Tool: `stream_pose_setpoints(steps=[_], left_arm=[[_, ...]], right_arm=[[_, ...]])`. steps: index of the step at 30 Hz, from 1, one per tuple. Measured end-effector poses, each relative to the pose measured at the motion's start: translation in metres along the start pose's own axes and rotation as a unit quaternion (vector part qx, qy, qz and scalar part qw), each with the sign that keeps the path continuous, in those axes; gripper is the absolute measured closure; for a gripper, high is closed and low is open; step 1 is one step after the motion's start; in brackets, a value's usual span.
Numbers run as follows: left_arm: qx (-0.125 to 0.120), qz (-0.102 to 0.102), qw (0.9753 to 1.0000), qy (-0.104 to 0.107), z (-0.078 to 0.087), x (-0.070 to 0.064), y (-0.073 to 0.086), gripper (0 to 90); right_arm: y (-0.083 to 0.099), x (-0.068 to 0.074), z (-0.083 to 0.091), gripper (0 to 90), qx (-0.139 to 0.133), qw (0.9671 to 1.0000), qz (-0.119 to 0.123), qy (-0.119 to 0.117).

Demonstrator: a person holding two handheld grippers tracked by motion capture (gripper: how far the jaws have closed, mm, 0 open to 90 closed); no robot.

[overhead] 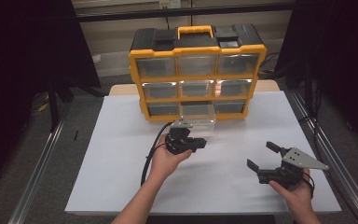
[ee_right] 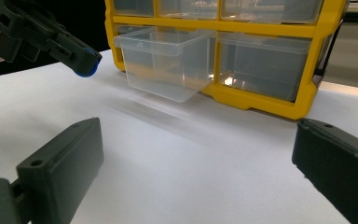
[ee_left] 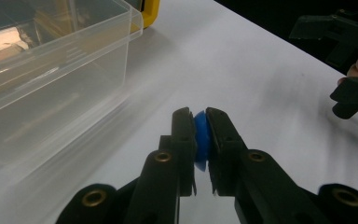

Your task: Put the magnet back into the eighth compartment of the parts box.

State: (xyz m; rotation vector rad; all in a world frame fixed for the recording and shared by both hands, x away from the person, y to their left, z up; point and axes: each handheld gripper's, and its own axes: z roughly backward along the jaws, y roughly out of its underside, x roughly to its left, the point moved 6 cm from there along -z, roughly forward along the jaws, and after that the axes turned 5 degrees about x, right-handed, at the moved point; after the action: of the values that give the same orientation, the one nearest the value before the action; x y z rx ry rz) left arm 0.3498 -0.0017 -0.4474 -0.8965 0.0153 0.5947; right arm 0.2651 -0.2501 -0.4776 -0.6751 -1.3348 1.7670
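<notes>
The left tool [ee_left: 200,140] clamps a small blue disc [ee_left: 202,139] beside the pulled-out clear drawer [ee_left: 51,74], ready to drop in; the right tool [overhead: 266,156] waits, jaws apart.

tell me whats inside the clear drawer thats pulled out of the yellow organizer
The pulled-out clear drawer looks empty: through its walls only the white table cover and the yellow organizer show. Its back end, inside the frame, is hidden. The left gripper holds a blue piece beside it.

We look down on a bench [overhead: 121,186] under a white sheet, grey floor [overhead: 37,154] and metal rails [overhead: 32,177] on both sides, dark curtains [overhead: 23,46] left and right, and a pale wall [overhead: 112,56] behind, dimly lit.
</notes>
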Motion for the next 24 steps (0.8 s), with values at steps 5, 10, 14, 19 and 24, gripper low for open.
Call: stream_pose_setpoints(steps=[5,10,14,19,24], left_arm=[[0.001,-0.005,1.0000,-0.002,0.000,0.001,-0.004,82.5],[-0.006,-0.003,1.0000,-0.007,-0.001,0.000,-0.009,82.5],[0.001,-0.005,1.0000,-0.004,0.000,0.001,-0.012,82.5],[-0.004,-0.005,1.0000,-0.006,0.001,0.002,-0.015,82.5],[-0.004,-0.005,0.9999,-0.008,0.003,0.004,-0.019,82.5]], right_arm=[[0.000,0.000,0.002,1.7,-0.001,1.0000,0.003,0.002],[0.002,0.000,0.004,1.7,0.001,1.0000,0.002,0.004],[0.001,-0.002,0.006,1.8,-0.003,1.0000,-0.002,0.003],[0.001,-0.002,0.004,1.8,-0.005,1.0000,-0.005,0.004],[0.001,-0.001,0.003,1.7,-0.004,1.0000,-0.005,0.003]])
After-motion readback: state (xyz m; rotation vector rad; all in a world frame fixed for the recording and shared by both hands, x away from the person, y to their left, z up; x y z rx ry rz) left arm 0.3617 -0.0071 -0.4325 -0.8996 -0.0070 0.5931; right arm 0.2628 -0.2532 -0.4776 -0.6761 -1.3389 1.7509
